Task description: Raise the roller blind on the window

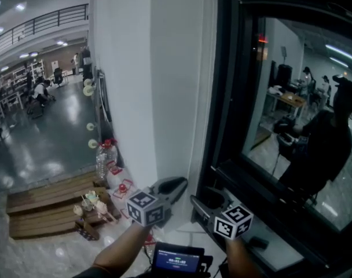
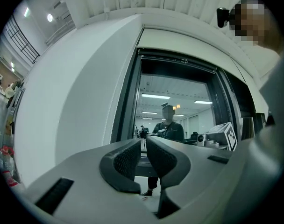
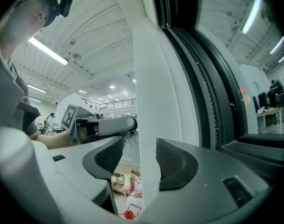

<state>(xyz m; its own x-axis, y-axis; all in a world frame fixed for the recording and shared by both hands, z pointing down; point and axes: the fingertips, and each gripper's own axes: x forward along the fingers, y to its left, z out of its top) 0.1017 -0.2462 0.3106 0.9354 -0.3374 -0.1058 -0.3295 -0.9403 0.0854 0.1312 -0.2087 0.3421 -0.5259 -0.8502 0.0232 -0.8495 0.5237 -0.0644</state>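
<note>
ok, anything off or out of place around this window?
Nothing looks broken, spilled or askew. The window glass shows bare, with no blind hanging crooked over it. The only mess is floor clutter: bottles and small bits beside the pallets at the foot of the pillar.

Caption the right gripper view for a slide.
Right gripper, jaws apart, facing white wall edge beside dark window frame.
</note>
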